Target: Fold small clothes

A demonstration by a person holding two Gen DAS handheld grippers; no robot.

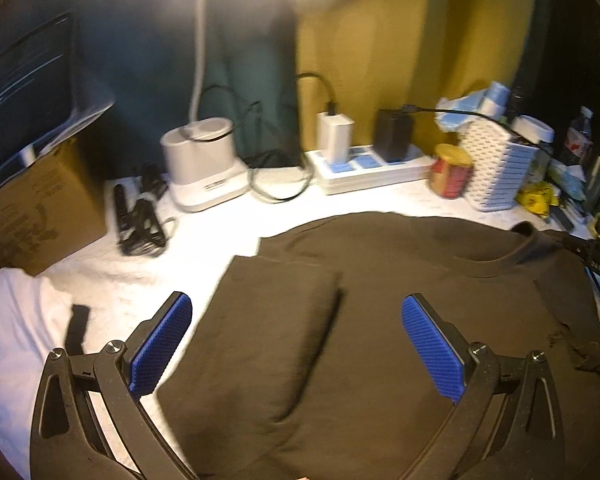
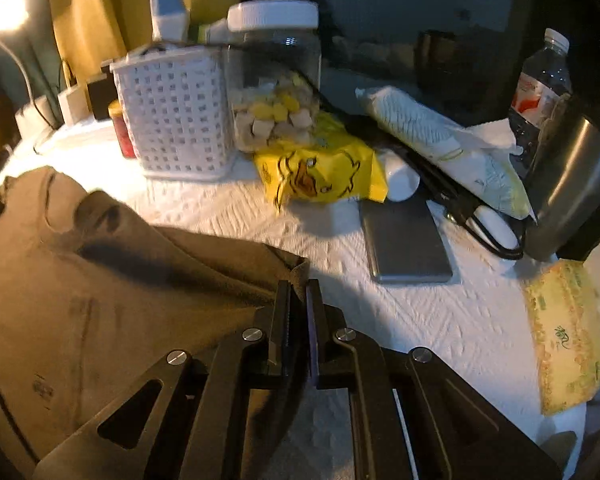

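Note:
A dark brown T-shirt (image 1: 380,300) lies on the white tablecloth (image 1: 140,276), its collar toward the right and its left sleeve folded in over the body. My left gripper (image 1: 296,312) hovers over that folded part, open, with its blue pads wide apart and nothing between them. In the right wrist view the same T-shirt (image 2: 100,280) fills the lower left. My right gripper (image 2: 300,284) is shut on the edge of the T-shirt's sleeve, and a bit of cloth sticks out above the fingertips.
A cardboard box (image 1: 40,208), black tools (image 1: 140,220), a white lamp base (image 1: 204,164) and a power strip (image 1: 364,168) line the back. A white basket (image 2: 172,112), a jar (image 2: 276,76), a yellow bag (image 2: 320,176), a grey tablet (image 2: 408,240), a steel flask (image 2: 572,184) and a tissue pack (image 2: 568,332) crowd the right.

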